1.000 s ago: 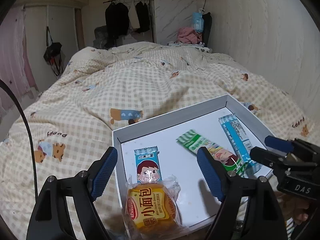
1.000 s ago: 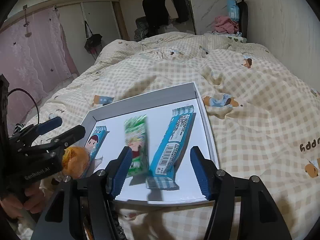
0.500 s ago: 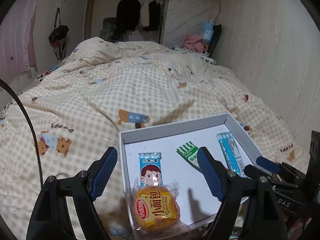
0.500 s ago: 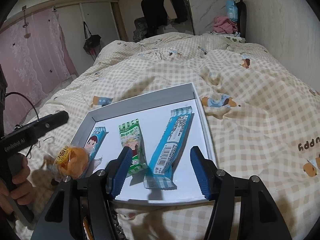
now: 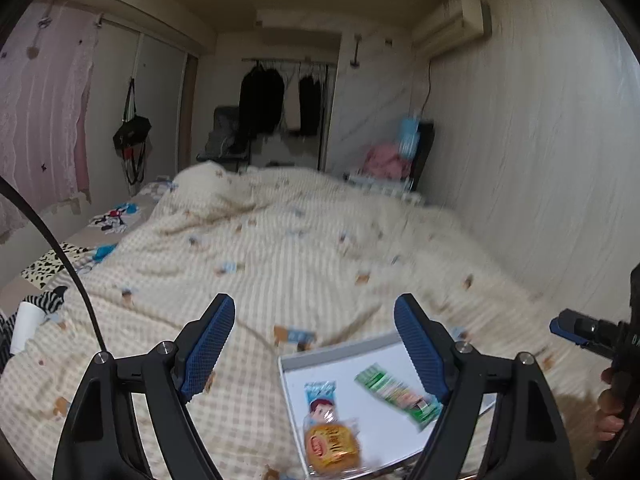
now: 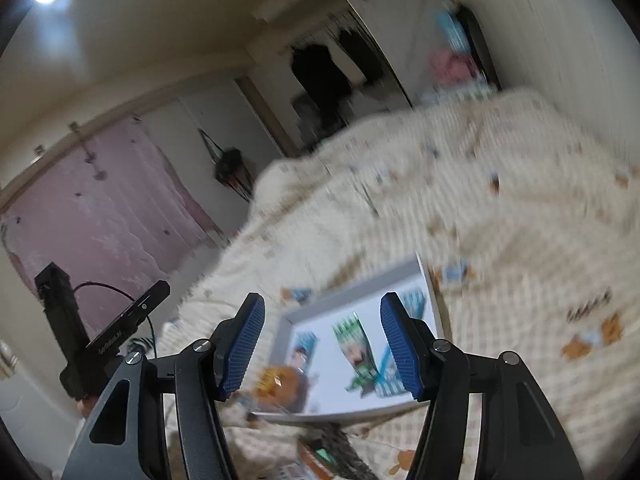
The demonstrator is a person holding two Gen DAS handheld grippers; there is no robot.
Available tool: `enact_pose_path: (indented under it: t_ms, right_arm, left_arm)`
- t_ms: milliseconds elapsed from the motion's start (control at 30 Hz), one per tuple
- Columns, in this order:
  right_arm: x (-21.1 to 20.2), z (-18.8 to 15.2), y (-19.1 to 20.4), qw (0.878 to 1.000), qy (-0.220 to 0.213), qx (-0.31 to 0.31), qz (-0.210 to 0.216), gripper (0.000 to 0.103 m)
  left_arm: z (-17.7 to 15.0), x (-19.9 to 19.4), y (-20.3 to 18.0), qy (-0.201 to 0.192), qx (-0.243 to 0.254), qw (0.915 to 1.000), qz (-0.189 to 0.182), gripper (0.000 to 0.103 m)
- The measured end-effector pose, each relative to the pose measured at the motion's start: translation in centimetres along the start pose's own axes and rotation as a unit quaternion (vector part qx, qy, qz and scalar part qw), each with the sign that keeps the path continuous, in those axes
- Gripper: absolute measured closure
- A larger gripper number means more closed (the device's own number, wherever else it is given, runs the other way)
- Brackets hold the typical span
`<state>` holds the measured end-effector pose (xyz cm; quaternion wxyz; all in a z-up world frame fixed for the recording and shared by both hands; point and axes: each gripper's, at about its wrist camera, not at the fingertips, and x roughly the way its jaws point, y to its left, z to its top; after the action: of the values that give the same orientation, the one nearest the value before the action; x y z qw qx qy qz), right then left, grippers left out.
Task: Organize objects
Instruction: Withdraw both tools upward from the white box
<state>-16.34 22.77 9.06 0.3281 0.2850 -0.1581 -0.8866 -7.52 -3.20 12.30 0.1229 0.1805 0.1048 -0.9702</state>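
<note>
A white tray with grey walls (image 5: 340, 354) lies on the checked bedspread; it also shows in the right wrist view (image 6: 348, 284). In it lie an orange wrapped bun (image 5: 331, 444) at the near left corner, a small blue face-print packet (image 5: 320, 394), a green packet (image 5: 396, 394) and a long blue packet (image 6: 412, 302). The bun (image 6: 280, 384) and green packet (image 6: 352, 344) show blurred in the right wrist view. My left gripper (image 5: 316, 344) is open and empty, above and behind the tray. My right gripper (image 6: 322, 340) is open and empty, raised above the tray's near edge.
The bed (image 5: 280, 240) fills the room up to the right wall (image 5: 540, 140). Clothes hang on a rail (image 5: 280, 92) at the back. A pink curtain (image 5: 40, 120) is at the left. Loose packets (image 6: 324, 456) lie below the tray's near edge.
Both grippers have lifted and tilted upward, away from the tray; both views are now motion-blurred. The tray and the packets sit lower in both views. The jaws stay open.
</note>
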Motion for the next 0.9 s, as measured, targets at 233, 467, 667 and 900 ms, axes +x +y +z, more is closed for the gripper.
enact_pose_path:
  t_ms: [233,467,667,900]
  right_arm:
    - [-4.4,1.4,5.3,0.995,-0.003,-0.102,0.019,0.018]
    - [-5.6,-1.2,9.1,0.981,0.011,-0.193,-0.006,0.017]
    - [-6.6,-2.7,9.7,0.979,-0.010,-0.203,-0.005,0.000]
    - [-6.2,-4.6,8.2,0.984,0.021,-0.179,0.006,0.000]
  left_arm:
    - [2.5,-5.3,1.5,-0.054,0.026,0.9978,0.028,0.001]
    - [1.7,-7.8,1.5,-0.015,0.037,0.9984,-0.040,0.001]
    - [0.5,-9.1,1.1,0.010,0.025,0.9946,-0.100,0.001]
    - [-2.3,-9.9,-0.3,0.035,0.034,0.9843,-0.170,0.001]
